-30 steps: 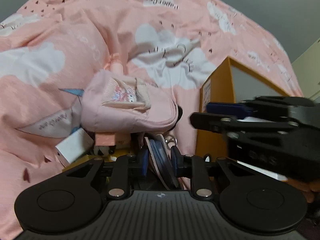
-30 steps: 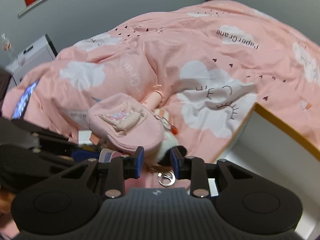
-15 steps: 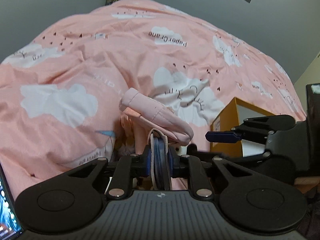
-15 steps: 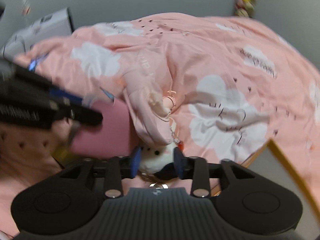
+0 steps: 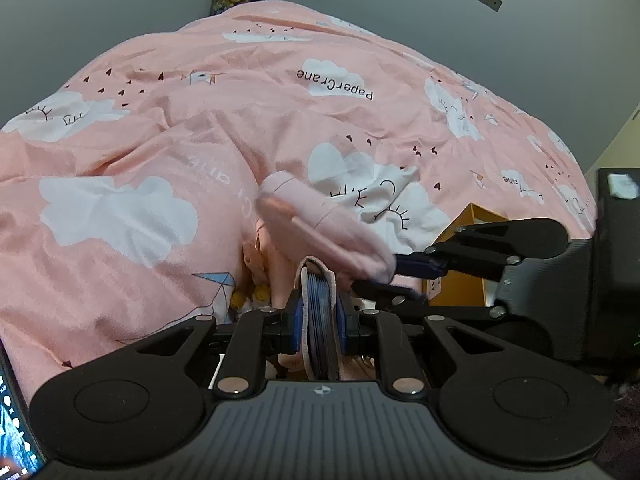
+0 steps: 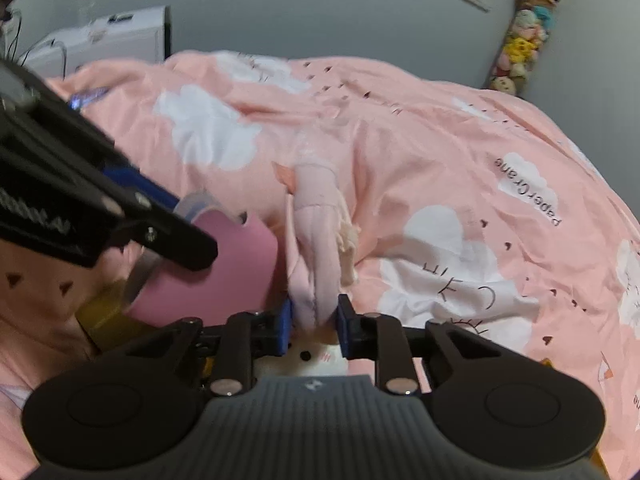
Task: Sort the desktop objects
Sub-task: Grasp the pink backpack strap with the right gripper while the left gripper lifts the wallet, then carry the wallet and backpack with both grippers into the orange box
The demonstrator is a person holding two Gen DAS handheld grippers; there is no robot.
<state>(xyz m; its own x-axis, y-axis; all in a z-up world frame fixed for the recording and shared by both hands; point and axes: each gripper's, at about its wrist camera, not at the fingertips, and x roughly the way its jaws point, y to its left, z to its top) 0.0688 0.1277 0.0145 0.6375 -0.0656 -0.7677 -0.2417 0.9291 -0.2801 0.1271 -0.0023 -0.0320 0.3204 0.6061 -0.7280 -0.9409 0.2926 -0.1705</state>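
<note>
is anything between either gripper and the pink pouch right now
Nothing visible. The left gripper is shut on the blue-and-pink strap edge of the pink pouch, and the right gripper has just closed its jaws on the pouch's other end, so both already grip it above the quilt.

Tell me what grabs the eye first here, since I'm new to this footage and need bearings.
The pink pouch stands out, pinched at its lower edge by the right hand-held gripper, whose jaws have just been closing on it. The left hand-held gripper clamps a blue-banded edge beside it. Behind both spreads a pink cloud-print quilt, with an orange box at its right.
</note>
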